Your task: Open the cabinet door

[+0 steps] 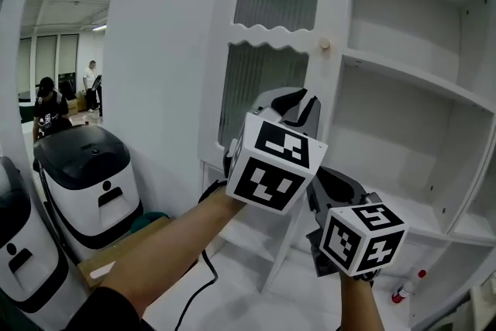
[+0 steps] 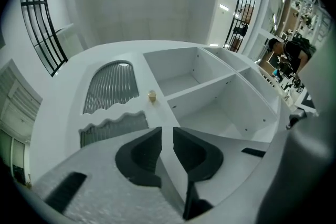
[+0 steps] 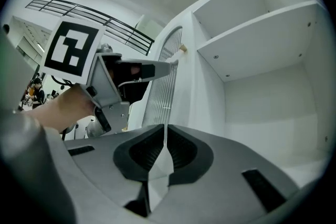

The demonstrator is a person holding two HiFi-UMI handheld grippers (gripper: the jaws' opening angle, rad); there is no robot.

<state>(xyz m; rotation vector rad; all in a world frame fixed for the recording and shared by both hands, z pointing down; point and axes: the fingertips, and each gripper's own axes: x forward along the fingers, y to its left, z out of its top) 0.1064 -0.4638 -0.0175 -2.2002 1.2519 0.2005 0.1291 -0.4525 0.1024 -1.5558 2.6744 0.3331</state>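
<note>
**A:** What's inside the white bin (image 1: 89,167) at the far left?

**B:** You can't tell. Its black lid is down, and it plays no part in your job.

**A:** Where's the cabinet door (image 1: 263,81)?

**B:** It's in the middle of the head view and, as far as I can judge, not yet opened. Its knob (image 1: 324,44) sits high on the right edge. That's likely why your left tongs (image 2: 167,131) point up at that edge from below the knob. They are released, with a narrow gap between the jaws and nothing in it.

**A:** And my right tongs (image 3: 165,128)?

**B:** They are clenched on nothing, lower and further right. I'd guess you hold them there to stay out of the door's swing.

**A:** Is there anything in the cabinet?

**B:** To the right of the door, the shelves (image 1: 411,74) stand uncovered and bare.
</note>
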